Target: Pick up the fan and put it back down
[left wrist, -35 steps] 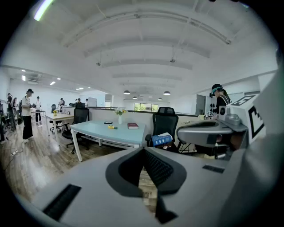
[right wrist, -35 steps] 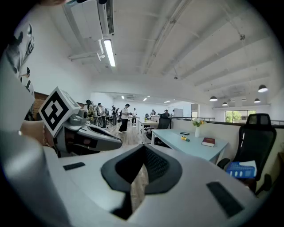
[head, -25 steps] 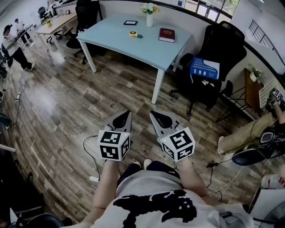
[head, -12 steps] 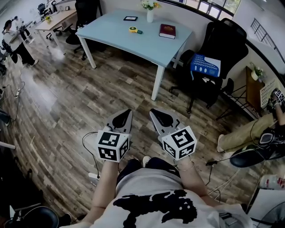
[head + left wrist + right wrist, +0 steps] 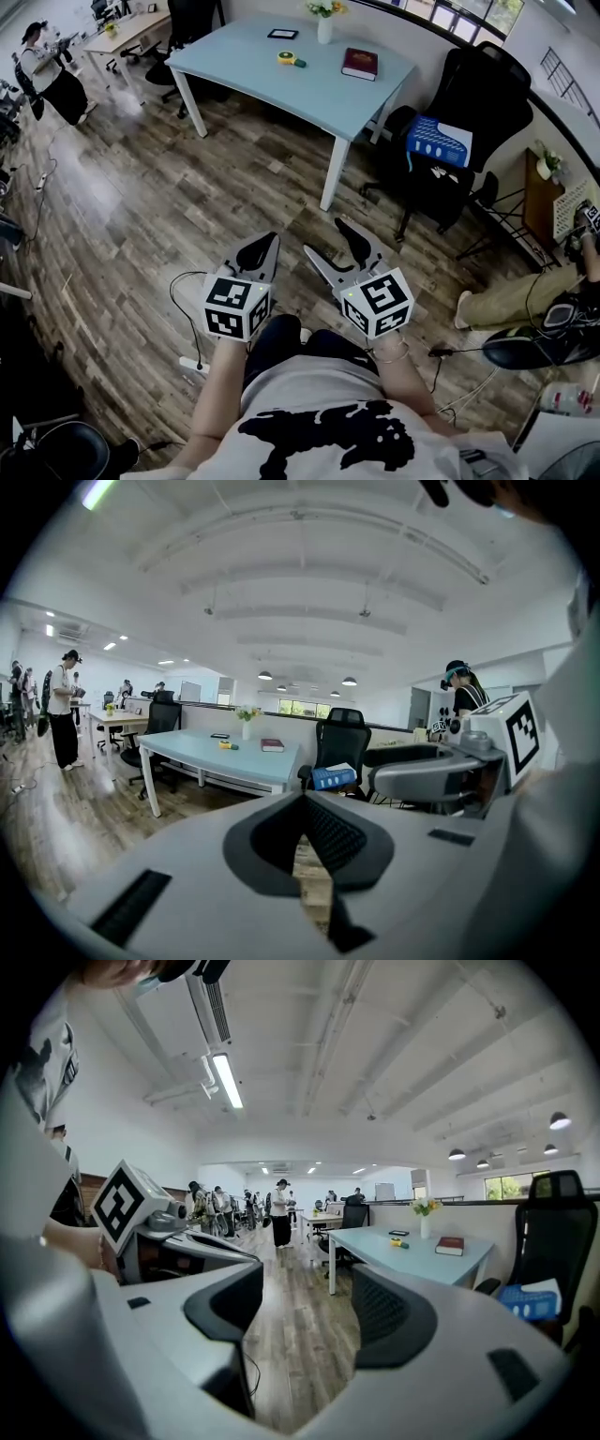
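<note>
- The left gripper (image 5: 269, 238) is closed: in the left gripper view its two jaws meet at the tips with nothing between them.
- The right gripper (image 5: 326, 236) has its jaws apart and opening. The right gripper view shows only the wooden floor (image 5: 187, 206) in the gap; no pad touches anything.
- Both grippers are held side by side in front of the person's body, low over the floor, and point towards the light blue table (image 5: 281, 89).
- I cannot identify the fan with certainty in any view. The candidates are too small to resolve.
- On the table top I see a dark red book (image 5: 360, 63), a white vase (image 5: 324, 28) with flowers, and a small yellow item (image 5: 283, 58) with a green piece just beside it.
- All of these lie well apart from both grippers, on the far side of an open stretch of floor.
- A black office chair (image 5: 478, 94) stands to the right of the table, ahead and to the right of the right gripper. A blue and white item (image 5: 439, 142) rests on its seat; I cannot tell what it is.
- Neither gripper is near, over, or touching any object on the table or the chair.
</note>
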Tool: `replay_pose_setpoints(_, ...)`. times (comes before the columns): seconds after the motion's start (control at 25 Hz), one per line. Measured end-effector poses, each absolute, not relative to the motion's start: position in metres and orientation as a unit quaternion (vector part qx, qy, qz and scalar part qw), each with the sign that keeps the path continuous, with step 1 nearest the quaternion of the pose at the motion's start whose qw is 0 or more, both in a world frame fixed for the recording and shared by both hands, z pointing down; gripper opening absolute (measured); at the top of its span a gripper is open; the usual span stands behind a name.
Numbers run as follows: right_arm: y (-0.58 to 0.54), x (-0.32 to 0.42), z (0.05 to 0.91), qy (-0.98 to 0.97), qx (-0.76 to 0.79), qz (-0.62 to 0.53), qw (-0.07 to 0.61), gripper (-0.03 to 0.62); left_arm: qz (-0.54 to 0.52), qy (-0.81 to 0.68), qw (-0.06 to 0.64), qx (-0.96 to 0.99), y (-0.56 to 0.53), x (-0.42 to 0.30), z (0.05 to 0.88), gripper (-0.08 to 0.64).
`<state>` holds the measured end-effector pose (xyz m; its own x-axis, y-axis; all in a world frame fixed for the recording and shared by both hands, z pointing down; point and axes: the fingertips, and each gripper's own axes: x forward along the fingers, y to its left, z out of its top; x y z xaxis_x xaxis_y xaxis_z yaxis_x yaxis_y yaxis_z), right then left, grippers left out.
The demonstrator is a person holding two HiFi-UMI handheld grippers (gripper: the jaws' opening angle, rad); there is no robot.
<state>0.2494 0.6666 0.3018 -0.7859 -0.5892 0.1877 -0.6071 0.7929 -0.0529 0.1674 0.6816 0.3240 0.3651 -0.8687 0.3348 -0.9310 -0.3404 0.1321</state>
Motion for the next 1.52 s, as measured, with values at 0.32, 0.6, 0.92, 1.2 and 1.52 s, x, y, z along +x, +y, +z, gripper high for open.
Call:
replay_pose_setpoints(0.32,0.635,0.265,0.304,-0.931,0.354,0.079,0.051,0.343,0.115,-0.565,0.164,0.801,0.659,0.162,0.333,0.011)
replay_pose_setpoints(0.6,0.592,0.251,0.325,-0.920,0.374,0.096,0.065,0.420,0.121,-0.560,0.170,0.802,0.612,0.136,0.347,0.011)
replay_pose_setpoints(0.92,0.505,0.204,0.313,-0.913,0.394,0.076,0.070,0.430,0.121,-0.542,0.164,0.815,0.524,0.083,0.342,0.011)
replay_pose_setpoints(1.2,0.434,0.152,0.298,-0.907,0.412,0.056,0.065,0.430,0.118,-0.531,0.161,0.823,0.455,0.026,0.338,0.011)
replay_pose_setpoints(1.52,0.398,0.111,0.308,-0.903,0.418,0.072,0.074,0.430,0.117,-0.526,0.175,0.824,0.421,-0.016,0.345,0.011)
